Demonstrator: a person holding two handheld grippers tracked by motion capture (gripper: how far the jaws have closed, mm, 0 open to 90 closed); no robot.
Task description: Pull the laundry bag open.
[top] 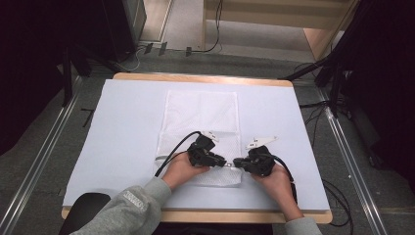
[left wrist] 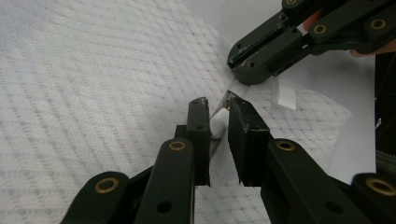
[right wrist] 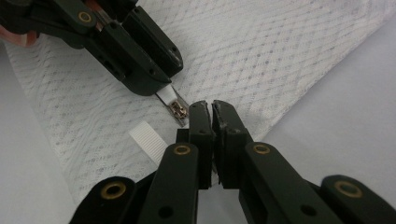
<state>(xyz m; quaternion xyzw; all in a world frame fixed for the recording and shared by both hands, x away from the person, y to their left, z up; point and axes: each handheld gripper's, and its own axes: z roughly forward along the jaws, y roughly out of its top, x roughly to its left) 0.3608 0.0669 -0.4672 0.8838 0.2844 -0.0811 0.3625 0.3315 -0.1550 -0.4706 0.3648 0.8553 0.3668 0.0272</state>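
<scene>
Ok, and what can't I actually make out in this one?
- Left gripper view: the zipper's track past the zipper pull is covered by the left gripper's own jaws, so how far it is zipped cannot be told.
- Right gripper view: how much of the mesh bag the right gripper pinches is hidden inside its shut jaws.
- High view: the pull and both sets of jaw tips are too small and dark against the gripper bodies.

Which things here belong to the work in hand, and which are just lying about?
In use:
- white mesh bag
- its zipper pull, at the left gripper
- bag corner pinched shut by the right gripper

Lying about:
- light table cover, bearing the bag
- cables on the floor
- dark stands beside the table
</scene>
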